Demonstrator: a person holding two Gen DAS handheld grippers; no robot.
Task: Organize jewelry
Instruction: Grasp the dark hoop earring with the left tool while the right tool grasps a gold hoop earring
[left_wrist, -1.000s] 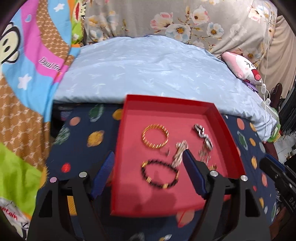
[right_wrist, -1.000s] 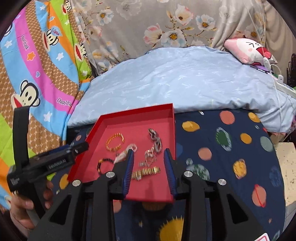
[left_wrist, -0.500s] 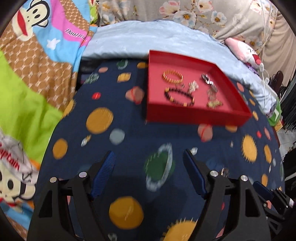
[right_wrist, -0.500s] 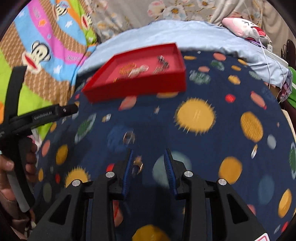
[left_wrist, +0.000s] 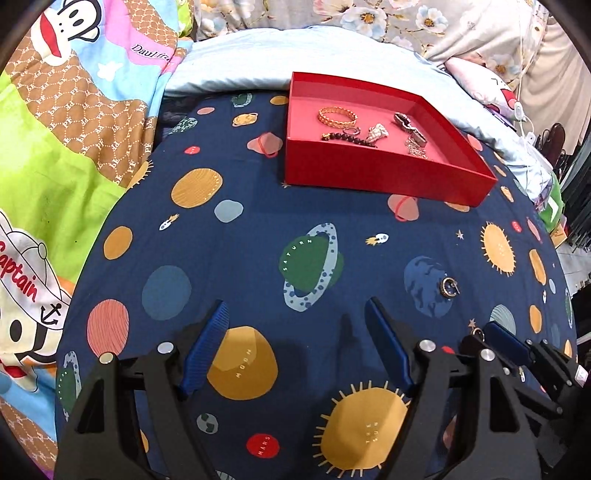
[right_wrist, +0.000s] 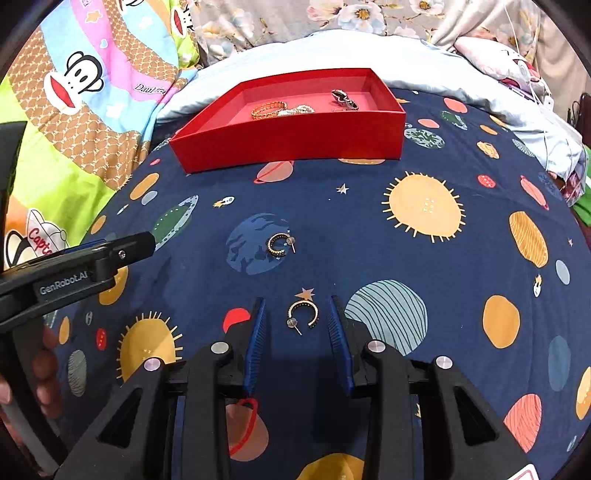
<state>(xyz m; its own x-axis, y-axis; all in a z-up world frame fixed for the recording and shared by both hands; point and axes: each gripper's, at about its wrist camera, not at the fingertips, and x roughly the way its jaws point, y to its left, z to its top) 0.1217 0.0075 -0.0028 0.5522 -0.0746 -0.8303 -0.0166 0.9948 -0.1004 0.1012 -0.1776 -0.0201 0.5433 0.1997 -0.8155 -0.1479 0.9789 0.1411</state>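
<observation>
Between spread right gripper fingers, hoop earring untouched; left gripper spread, empty.

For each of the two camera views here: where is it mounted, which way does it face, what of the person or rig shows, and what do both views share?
Left wrist: sits on the left gripper, angled down over the planet-print sheet toward the red tray; its open blue fingers show, plus the right gripper at lower right.
Right wrist: sits on the right gripper, angled down, open fingers astride a hoop earring; the left gripper and a hand show at left.
Shared: tray, sheet, and a second earring.
</observation>
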